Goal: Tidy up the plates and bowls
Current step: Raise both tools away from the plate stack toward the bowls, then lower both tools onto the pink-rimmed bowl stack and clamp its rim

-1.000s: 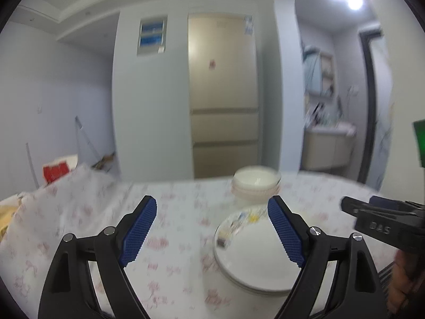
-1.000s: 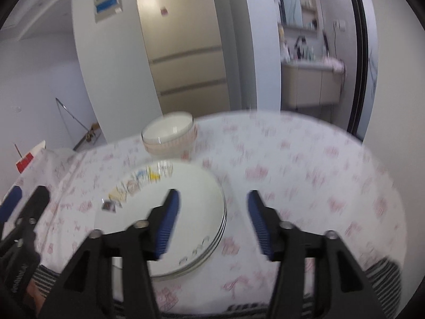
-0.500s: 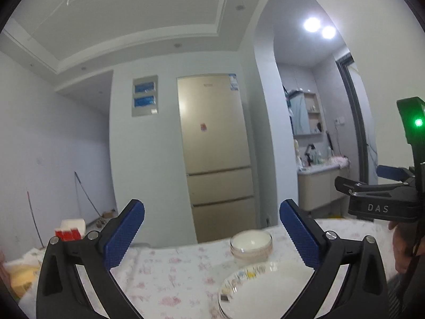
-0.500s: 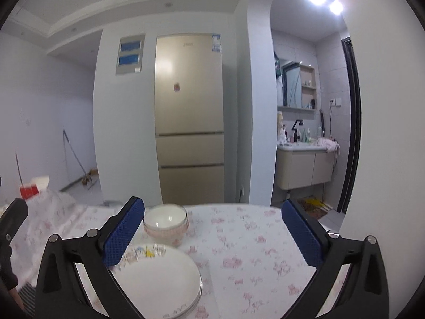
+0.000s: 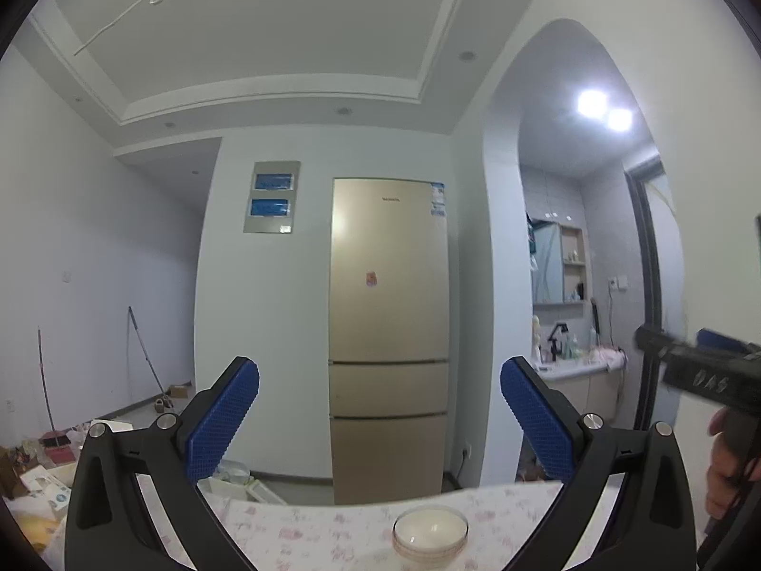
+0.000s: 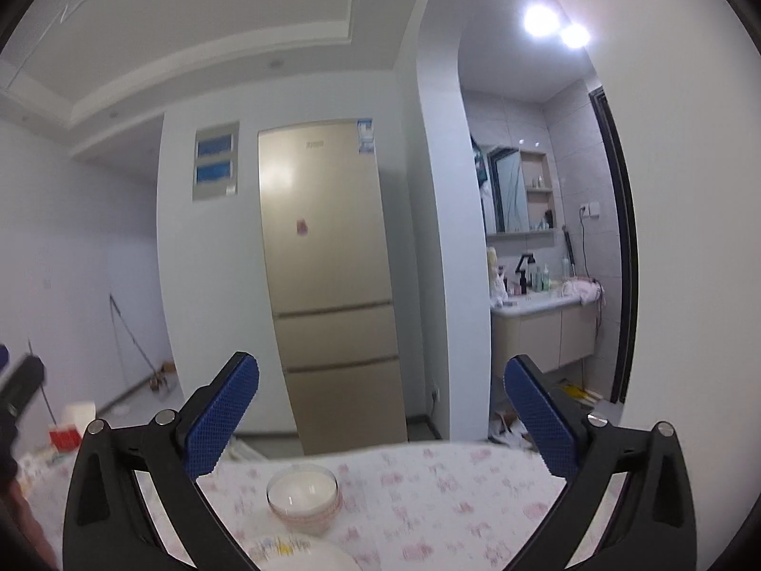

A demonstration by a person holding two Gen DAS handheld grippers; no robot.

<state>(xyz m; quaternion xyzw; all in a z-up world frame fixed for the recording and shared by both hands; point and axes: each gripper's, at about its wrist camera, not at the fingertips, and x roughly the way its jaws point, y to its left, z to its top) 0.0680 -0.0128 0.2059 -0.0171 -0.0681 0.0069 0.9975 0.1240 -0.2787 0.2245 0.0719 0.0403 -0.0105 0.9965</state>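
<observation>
- Fridge (image 5: 387, 333): I log a tall beige unit against the far wall, straight ahead of both tools and well beyond the table's far edge.
- Table (image 6: 428, 490): covered in a white cloth with pink flowers, it fills the bottom of both wrist views, below where my tools point.
- Left tool (image 5: 378, 423): jaws as wide apart as I see them go, nothing between the blue pads, aimed about level at the room rather than at the crockery.
- Right tool (image 6: 380, 421): likewise fully spread and empty. In the left wrist view I see it as a black body at the right edge, with part of the person's hand (image 5: 725, 471) below it.
- Plates (image 6: 309, 556): only a rim of white with a printed pattern shows at the bottom of the right wrist view, on the table, on the near side of the bowls. I cannot see them from the left wrist.
- Bowls (image 6: 303, 492): a small stack, white inside and pinkish outside, stands upright on the table beyond the plates.
- Deciding relation, as I judge it: the crockery lies below and ahead of both tools. The bowls sit left of centre for the right tool and right of centre for the left, so between the two, with neither clearly nearer.
</observation>
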